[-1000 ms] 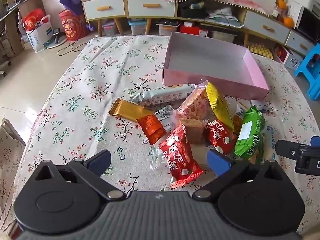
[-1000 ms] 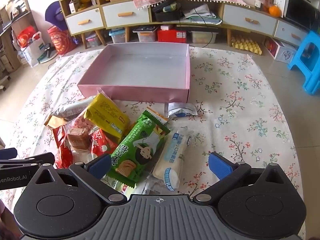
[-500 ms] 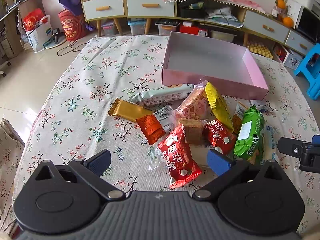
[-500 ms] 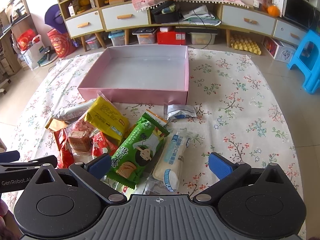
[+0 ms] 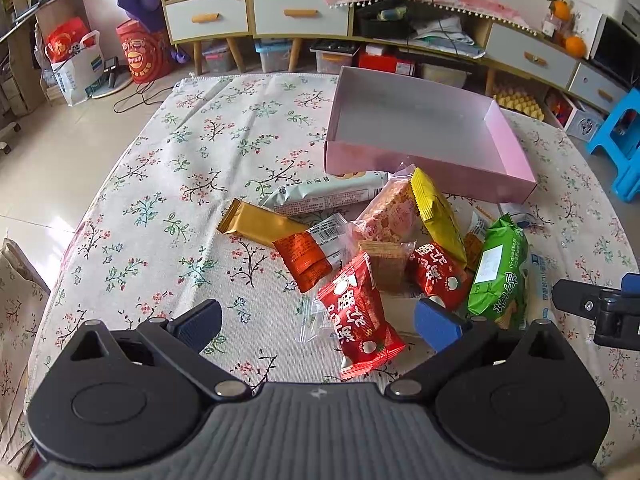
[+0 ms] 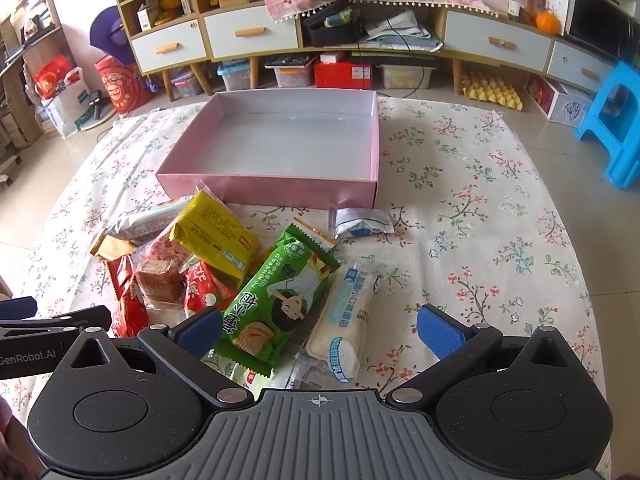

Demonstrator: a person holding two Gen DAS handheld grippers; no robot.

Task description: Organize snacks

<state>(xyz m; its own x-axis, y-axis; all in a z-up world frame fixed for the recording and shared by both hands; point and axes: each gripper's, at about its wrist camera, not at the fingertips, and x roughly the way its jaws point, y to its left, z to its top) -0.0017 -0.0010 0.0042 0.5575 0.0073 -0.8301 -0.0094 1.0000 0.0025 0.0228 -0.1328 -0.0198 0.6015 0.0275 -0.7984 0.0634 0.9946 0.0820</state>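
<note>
Both of my hand-held grippers, left hand-held gripper (image 5: 316,322) and right hand-held gripper (image 6: 318,327), hang wide open and empty over light, crinkly, slippery snack packets heaped just before the empty pink box (image 6: 276,190), so I'd pinch the green biscuit pack (image 6: 276,300) mid-body.

Tiled floor (image 5: 60,152), drawer cabinets (image 6: 256,36) (wooden legs), blue stool (image 6: 612,120).

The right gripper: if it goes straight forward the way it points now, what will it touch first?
Probably the white snack packet, lying just ahead between the open fingers of the right gripper; the green packet is beside it. Depth is uncertain.
</note>
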